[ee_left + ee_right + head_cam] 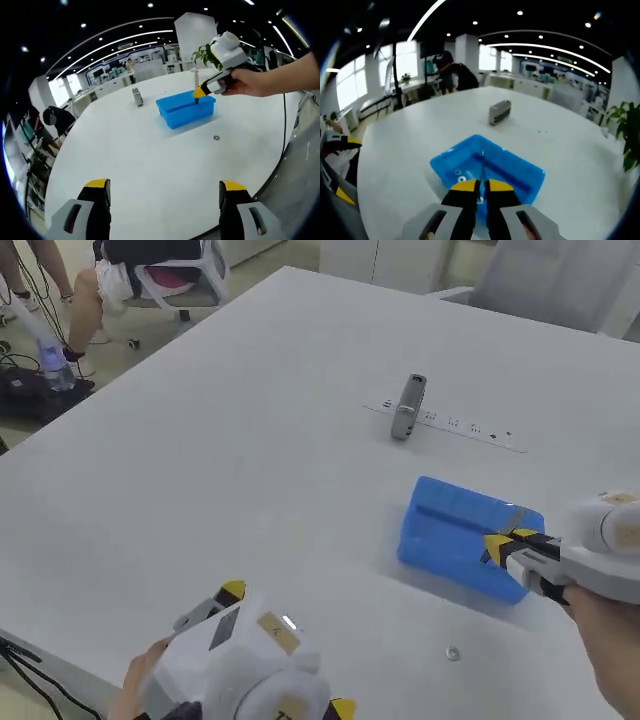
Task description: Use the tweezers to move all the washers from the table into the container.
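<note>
Right gripper (481,189), jaws clamped on slim metal tweezers (482,167), holds their tips inside the blue plastic container (440,552), probably the drop-off step; left gripper (165,186) gapes idle; next move calls for pinching the small metal washer (453,652) lying on the white table (250,460) near the container.

White table (200,470), blue container (455,525), one washer (453,653), grey device (408,405), power strip (470,428)

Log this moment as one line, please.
right gripper: shut on tweezers, over container | left gripper: open | washer: on table
</note>
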`<state>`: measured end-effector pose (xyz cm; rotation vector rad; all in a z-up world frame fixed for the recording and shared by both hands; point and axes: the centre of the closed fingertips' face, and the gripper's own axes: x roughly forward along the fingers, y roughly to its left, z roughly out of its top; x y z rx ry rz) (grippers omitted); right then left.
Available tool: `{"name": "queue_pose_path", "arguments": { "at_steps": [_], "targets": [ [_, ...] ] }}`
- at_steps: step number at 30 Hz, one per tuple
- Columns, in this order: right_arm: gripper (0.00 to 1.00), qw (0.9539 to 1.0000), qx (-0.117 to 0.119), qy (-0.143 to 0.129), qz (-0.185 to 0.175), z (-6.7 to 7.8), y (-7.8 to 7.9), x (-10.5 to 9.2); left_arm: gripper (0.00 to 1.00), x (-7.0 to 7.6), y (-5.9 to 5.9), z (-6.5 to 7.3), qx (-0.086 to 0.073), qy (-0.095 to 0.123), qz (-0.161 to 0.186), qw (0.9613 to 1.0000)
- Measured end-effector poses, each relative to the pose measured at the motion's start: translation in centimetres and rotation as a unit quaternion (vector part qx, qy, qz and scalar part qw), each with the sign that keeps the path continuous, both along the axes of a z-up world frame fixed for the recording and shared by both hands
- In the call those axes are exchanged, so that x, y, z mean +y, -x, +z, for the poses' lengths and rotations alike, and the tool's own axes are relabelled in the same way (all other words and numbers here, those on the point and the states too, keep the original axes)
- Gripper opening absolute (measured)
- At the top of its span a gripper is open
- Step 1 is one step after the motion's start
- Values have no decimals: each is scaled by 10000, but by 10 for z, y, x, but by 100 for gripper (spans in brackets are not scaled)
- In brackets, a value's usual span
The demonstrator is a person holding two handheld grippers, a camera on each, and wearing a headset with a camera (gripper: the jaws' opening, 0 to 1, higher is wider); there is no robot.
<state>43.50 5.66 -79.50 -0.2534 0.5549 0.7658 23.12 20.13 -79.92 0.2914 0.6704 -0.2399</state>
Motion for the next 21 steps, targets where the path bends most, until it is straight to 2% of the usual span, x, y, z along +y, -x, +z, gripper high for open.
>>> {"name": "queue_pose_path", "arguments": {
  "at_steps": [11, 14, 15, 21],
  "targets": [
    [2, 9999, 38, -32, 92, -9, -5, 18, 92, 0, 1, -2, 64, -31, -9, 10000],
    [3, 9999, 104, 3, 134, -14, -3, 18, 92, 0, 1, -2, 75, -48, -18, 10000],
    [3, 9999, 29, -51, 128, -12, -4, 19, 91, 0, 1, -2, 80, -51, -17, 10000],
    [3, 9998, 160, -32, 93, -12, -5, 16, 91, 0, 1, -2, 79, -48, -25, 10000]
  ]
}}
